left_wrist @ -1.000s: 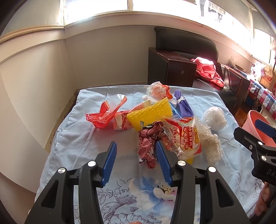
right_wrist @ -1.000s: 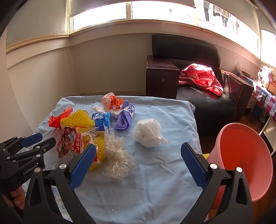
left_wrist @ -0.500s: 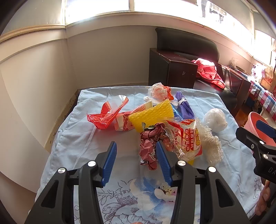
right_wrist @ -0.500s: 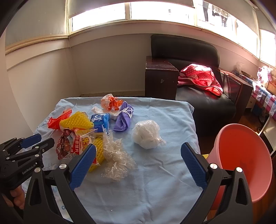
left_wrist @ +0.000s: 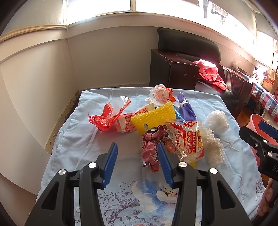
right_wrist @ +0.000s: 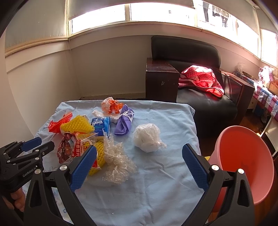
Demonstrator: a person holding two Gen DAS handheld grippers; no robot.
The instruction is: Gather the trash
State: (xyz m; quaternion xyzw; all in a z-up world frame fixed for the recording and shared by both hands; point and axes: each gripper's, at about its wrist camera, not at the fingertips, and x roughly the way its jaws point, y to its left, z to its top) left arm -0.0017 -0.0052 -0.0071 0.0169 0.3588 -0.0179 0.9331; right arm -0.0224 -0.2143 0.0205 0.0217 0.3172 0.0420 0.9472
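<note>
Crinkled wrappers (left_wrist: 152, 147) heaped on our soft blue cloth (right_wrist: 156, 182).
We hold both grippers, left (left_wrist: 137, 156) and right (right_wrist: 139, 161), angled down, jaws apart, empty.

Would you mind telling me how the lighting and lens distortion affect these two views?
Left wrist view: the windows are blown out to white, the wall ledge bows strongly from the fisheye, and the trash pile is sharp. Right wrist view: the windows glare likewise, sunlight overexposes the red cloth, and the corners go black.
</note>
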